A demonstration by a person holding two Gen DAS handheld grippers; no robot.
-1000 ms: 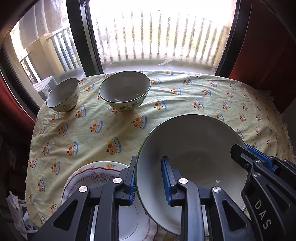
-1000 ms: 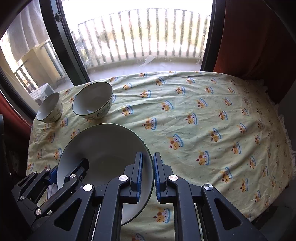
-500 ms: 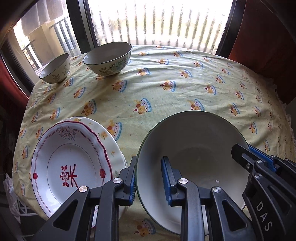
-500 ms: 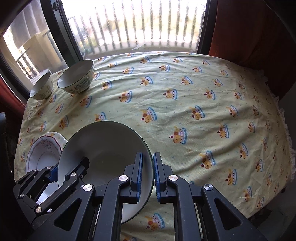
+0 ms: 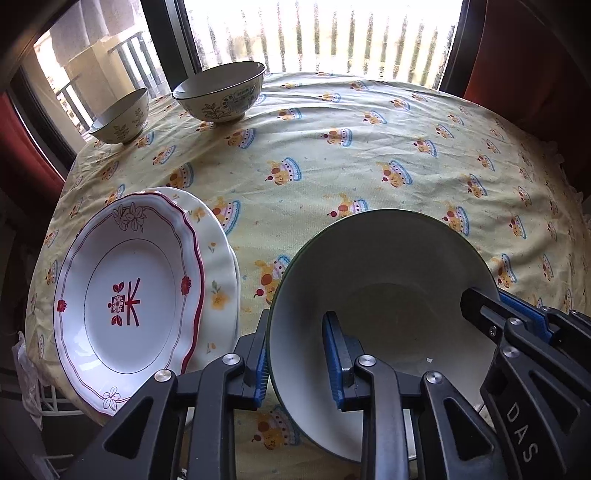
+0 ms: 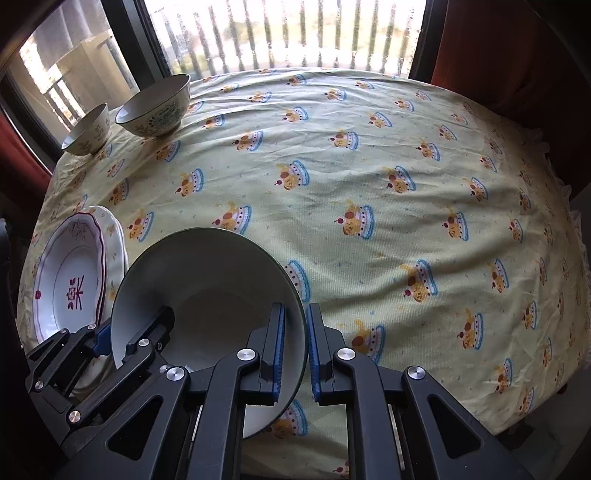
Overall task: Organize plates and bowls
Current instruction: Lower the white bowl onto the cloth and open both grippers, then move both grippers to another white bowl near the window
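A large white bowl with a green rim (image 5: pixel 380 269) (image 6: pixel 207 273) hangs over the table's near edge, held from both sides. My left gripper (image 5: pixel 295 358) is shut on its left rim. My right gripper (image 6: pixel 295 354) is shut on its right rim. To its left lies a red-trimmed floral plate (image 5: pixel 125 295) (image 6: pixel 66 284) stacked on a white plate with yellow flowers (image 5: pixel 218 266). Two patterned bowls stand at the far left, a larger one (image 5: pixel 219 90) (image 6: pixel 155 105) and a smaller one (image 5: pixel 120 116) (image 6: pixel 86 129).
A round table under a yellow cloth with cake prints (image 5: pixel 369 155) (image 6: pixel 369 166) fills both views. A window with balcony railing (image 5: pixel 325 33) lies beyond it. Red curtains (image 6: pixel 517 55) hang at the right.
Both grippers have pulled back toward the table's near edge with the large bowl. The stacked plates have come fully into view on the left, and the two far bowls look farther away.
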